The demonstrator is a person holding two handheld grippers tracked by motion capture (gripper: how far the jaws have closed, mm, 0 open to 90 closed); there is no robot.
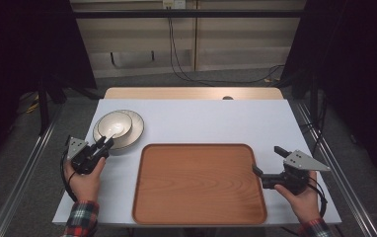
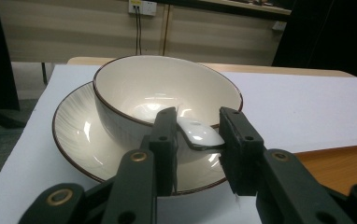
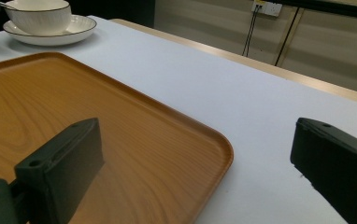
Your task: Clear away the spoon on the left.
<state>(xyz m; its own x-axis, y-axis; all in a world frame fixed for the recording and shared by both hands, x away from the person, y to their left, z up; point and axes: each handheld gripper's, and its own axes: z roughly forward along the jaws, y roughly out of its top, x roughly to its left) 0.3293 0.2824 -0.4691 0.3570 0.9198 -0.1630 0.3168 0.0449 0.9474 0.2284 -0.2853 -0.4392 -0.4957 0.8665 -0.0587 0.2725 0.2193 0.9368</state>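
High view shows a white counter (image 1: 201, 118) with a wooden tray (image 1: 199, 182) lying at its near middle. Beyond the tray's left far corner stands a plate (image 1: 136, 126), and a cream bowl (image 1: 115, 123) sits on this plate. The right gripper (image 1: 268, 165) is at the tray's right edge, its jaws wide apart and holding nothing. The left gripper (image 1: 105, 144) reaches the bowl's near rim, jaws closed on a white spoon handle (image 2: 199, 134).
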